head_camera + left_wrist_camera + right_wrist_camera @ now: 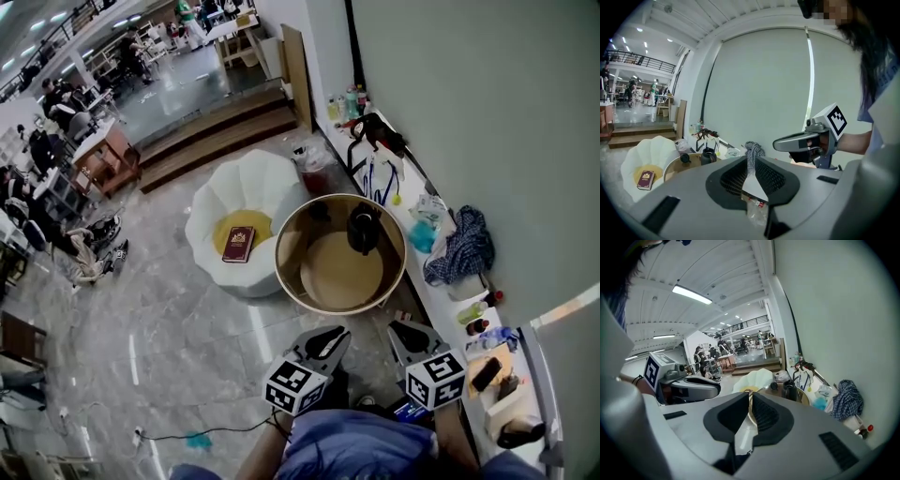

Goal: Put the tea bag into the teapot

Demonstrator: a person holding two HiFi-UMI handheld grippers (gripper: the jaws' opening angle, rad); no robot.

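Note:
The black teapot (364, 228) stands on a round wooden table with a raised rim (291, 272); it also shows in the left gripper view (708, 156) and the right gripper view (790, 391). Both grippers hover side by side, short of the table's near edge. My left gripper (330, 336) (749, 159) has its jaws a little apart with nothing between them. My right gripper (403, 330) (750, 397) is closed to a thin slit, empty. Through the left jaws' gap I see a small crinkled packet (757, 210) with red print; whether it is the tea bag I cannot tell.
A white shell-shaped seat (246, 183) with a red book (238, 244) stands left of the table. Along the wall on the right runs a white ledge (441, 309) with a plaid cloth (459, 248), bottles and cables. Wooden steps (216, 131) lie beyond.

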